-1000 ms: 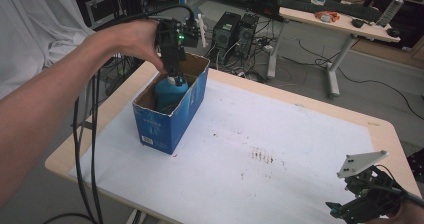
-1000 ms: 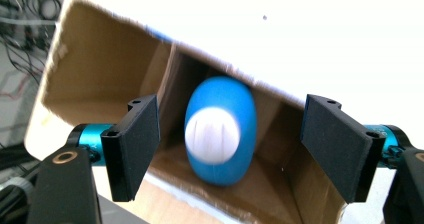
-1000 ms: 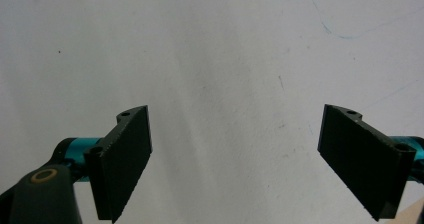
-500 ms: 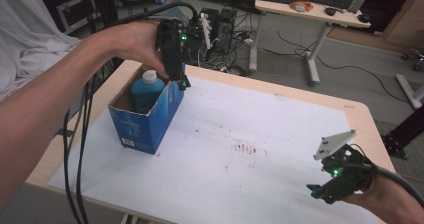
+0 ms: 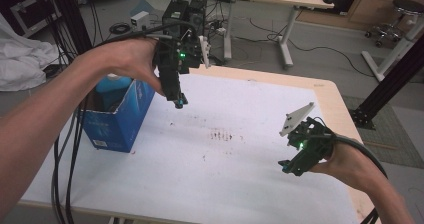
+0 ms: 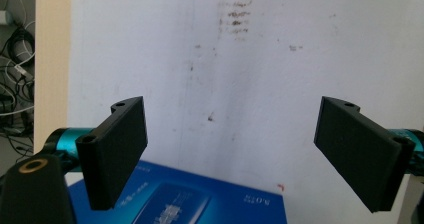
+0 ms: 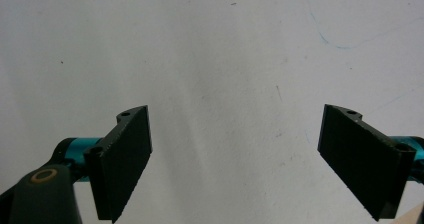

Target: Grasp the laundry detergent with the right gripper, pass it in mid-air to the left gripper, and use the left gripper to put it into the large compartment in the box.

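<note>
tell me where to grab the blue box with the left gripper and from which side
Grip the blue box by its top rim, probably the wall nearest the left gripper, coming from above. It stands upright with its top open, so a thin wall edge faces up and should fit between the open jaws.

Soft, even room light falls from overhead, and the white surface (image 5: 240,154) reads bright without glare. Below the left hand-held gripper (image 5: 178,102) shadows stay faint. The high view looks slightly soft and grainy; both gripper views are sharp.

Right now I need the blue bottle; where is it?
High view, left side: the blue bottle stands inside the blue box, just left of the left tool.
</note>
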The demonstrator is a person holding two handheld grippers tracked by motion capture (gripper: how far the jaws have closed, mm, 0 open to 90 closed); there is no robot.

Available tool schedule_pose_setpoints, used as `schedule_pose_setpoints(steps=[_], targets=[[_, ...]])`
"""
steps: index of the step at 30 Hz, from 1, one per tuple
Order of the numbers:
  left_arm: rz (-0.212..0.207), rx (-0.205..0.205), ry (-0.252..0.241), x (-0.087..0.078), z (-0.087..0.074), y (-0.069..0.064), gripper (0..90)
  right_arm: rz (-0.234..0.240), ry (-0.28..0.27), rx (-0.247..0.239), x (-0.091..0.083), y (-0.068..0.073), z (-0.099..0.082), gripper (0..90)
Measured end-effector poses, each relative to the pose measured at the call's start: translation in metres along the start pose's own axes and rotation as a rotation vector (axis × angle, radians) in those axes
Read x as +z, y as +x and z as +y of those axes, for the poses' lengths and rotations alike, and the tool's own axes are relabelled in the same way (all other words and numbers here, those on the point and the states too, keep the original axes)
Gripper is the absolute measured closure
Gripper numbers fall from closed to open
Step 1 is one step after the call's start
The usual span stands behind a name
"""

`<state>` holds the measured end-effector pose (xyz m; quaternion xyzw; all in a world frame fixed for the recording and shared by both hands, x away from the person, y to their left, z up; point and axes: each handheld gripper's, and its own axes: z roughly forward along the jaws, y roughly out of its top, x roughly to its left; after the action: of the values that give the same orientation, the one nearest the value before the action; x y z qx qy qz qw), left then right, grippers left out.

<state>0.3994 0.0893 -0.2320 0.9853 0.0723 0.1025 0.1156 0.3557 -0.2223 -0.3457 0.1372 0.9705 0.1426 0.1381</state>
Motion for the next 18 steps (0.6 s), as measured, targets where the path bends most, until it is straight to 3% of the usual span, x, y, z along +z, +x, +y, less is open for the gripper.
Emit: schedule_pose_setpoints(steps=[8,18], targets=[[-0.056,0.038,0.024,0.032,0.019,-0.014,13.8,-0.002,-0.001,0.0,0.0,-0.001,0.002,13.2],[-0.092,0.042,0.015,0.061,0.025,-0.027,13.8,-0.004,-0.003,-0.001,0.001,-0.003,0.005,13.2]])
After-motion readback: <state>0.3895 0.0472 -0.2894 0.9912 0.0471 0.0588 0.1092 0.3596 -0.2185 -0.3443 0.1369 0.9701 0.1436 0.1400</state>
